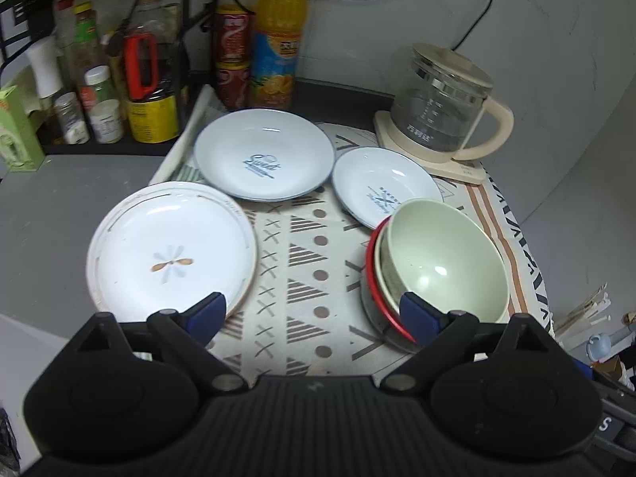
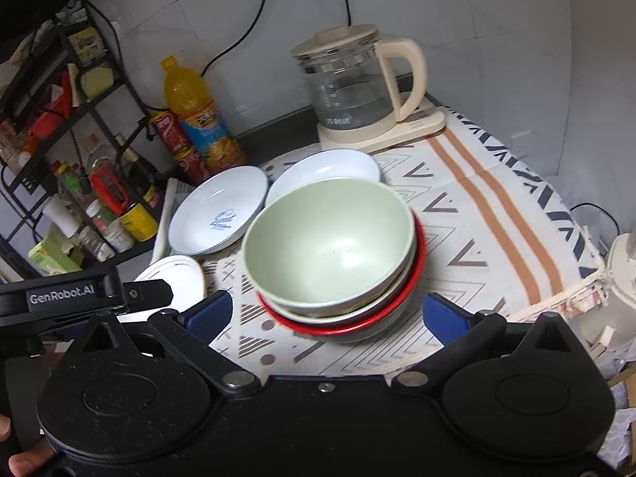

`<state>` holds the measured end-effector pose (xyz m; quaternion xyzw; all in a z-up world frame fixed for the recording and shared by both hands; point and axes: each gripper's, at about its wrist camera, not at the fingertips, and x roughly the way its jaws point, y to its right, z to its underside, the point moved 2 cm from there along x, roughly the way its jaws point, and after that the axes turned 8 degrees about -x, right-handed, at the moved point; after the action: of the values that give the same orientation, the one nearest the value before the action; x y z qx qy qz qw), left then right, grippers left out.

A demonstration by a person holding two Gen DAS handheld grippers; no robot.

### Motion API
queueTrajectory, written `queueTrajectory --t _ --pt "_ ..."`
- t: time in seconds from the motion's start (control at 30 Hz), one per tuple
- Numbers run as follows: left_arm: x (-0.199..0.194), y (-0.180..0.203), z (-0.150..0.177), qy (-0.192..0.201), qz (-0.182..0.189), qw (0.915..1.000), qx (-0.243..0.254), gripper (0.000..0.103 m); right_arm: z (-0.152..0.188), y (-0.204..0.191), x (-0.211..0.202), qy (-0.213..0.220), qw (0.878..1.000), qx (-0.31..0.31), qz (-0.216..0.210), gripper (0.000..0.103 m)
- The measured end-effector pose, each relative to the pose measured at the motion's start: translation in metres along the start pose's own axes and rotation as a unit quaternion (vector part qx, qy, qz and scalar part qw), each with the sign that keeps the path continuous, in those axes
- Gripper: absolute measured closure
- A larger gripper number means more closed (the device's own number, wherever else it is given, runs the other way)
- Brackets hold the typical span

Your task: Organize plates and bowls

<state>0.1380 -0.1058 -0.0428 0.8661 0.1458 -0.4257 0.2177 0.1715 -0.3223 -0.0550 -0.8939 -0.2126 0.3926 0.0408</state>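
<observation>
A pale green bowl sits nested on top of a stack of bowls, the lower one red-rimmed, on a patterned cloth. Three plates lie flat on the cloth: a flower-print plate at the left, a blue-rimmed plate with script behind it, and a smaller blue-rimmed plate partly hidden behind the bowls. My left gripper is open over the cloth between the flower plate and the bowl stack, holding nothing. My right gripper is open just in front of the bowl stack, also holding nothing.
A glass kettle on a cream base stands at the back right. An orange juice bottle, red cans and a rack of jars crowd the back left. The left gripper's body shows in the right wrist view.
</observation>
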Motion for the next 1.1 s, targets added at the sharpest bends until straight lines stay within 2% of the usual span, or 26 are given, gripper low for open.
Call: queueTrajectory --t 0.1,0.2,0.4,0.67,1.03,1.1 --pt "-0.010 -0.009 0.002 0.009 -0.013 0.9999 -0.001 0.009 0.001 -0.007 -0.002 0.002 1.000 0.001 -0.010 0.000" --pt "-0.020 -0.018 0.002 0.019 -0.019 0.9996 -0.009 0.000 0.002 -0.014 -0.005 0.003 1.000 0.000 -0.018 0.000" --pt "-0.031 -0.034 0.000 0.036 -0.035 0.9984 -0.027 0.000 0.002 -0.028 -0.007 0.008 0.999 -0.017 -0.029 0.000" --pt "-0.033 -0.051 -0.002 0.048 -0.037 0.9972 -0.042 0.000 -0.001 -0.045 -0.001 0.009 0.999 -0.035 -0.038 0.000" --pt "-0.021 -0.084 -0.023 0.056 -0.031 0.9968 -0.048 0.000 -0.016 -0.083 0.028 0.000 0.997 -0.062 -0.048 0.000" --pt "-0.017 -0.092 -0.029 0.054 -0.029 0.9967 -0.053 0.000 -0.020 -0.093 0.036 -0.002 0.996 -0.067 -0.061 0.000"
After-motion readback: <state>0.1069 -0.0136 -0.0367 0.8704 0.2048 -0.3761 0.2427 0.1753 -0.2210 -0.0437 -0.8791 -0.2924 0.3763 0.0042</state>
